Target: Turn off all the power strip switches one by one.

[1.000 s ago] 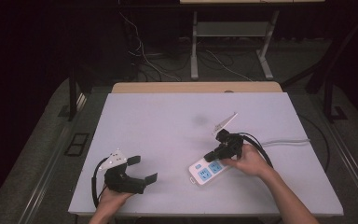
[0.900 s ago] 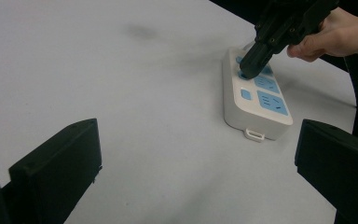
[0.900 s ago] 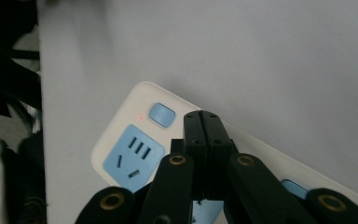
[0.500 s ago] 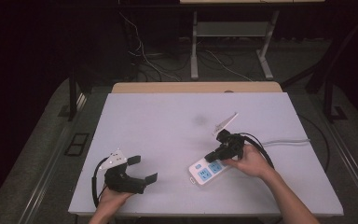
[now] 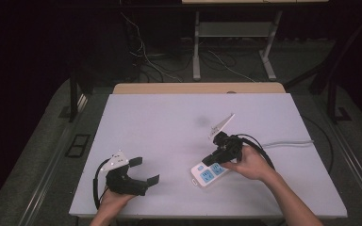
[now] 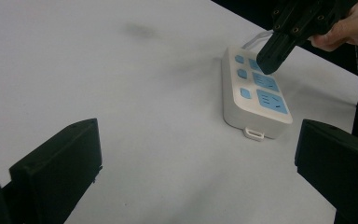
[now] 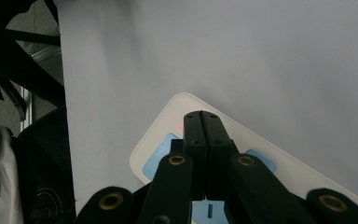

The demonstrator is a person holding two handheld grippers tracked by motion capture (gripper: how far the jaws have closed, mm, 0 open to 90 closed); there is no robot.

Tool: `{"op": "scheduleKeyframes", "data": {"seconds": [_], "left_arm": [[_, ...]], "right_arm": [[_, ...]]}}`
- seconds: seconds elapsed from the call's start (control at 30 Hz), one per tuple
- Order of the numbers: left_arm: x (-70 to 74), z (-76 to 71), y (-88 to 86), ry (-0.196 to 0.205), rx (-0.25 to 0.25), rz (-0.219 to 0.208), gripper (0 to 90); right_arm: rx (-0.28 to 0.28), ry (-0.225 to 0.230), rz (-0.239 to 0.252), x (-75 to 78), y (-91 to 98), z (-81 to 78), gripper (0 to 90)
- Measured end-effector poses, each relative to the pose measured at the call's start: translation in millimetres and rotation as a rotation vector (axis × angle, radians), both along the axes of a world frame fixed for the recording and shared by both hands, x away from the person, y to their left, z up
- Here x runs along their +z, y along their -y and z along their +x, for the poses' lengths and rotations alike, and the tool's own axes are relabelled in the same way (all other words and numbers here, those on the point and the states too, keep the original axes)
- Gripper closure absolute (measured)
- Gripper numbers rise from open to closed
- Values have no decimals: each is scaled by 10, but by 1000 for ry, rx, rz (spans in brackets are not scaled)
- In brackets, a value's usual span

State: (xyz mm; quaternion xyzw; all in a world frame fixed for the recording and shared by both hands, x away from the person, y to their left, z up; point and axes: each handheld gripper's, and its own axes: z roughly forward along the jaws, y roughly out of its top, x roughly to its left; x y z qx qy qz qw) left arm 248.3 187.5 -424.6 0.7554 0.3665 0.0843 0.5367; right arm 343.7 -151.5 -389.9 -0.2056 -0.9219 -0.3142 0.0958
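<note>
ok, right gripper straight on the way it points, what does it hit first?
The white power strip with blue sockets. The right gripper, fingers closed, points down at its top face; contact can't be confirmed.

One white plastic power strip with pale blue socket faces (image 5: 209,173) lies on one pale grey desk (image 5: 169,122). Its top carries three small blue square buttons (image 6: 239,59) along one edge and three larger blue socket panels (image 6: 272,101), one partly covered. One white cable (image 5: 287,142) leads off it. Two sets of black tongs are present, the left tongs (image 5: 144,170) and the right tongs (image 5: 209,160), each held by one hand.
</note>
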Motion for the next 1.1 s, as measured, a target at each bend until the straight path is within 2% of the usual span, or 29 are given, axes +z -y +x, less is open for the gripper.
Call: {"op": "scheduleKeyframes", "data": {"seconds": [0.37, 0.57, 0.73, 0.93, 1.1], "left_arm": [[3, -1, -5, 2, 1, -1, 0], [4, -3, -5, 2, -1, -2, 0], [4, -1, -9, 2, 0, -1, 0], [3, -2, -5, 2, -1, 0, 0], [5, -6, 0, 4, -2, 1, 0]], "right_arm": [[41, -4, -22, -61, -177, -17, 898], [43, -12, -39, -117, -245, -6, 898], [44, 3, -77, -171, -274, 8, 898], [56, 19, -76, -172, -281, 2, 899], [56, 15, -68, -180, -276, 15, 900]]}}
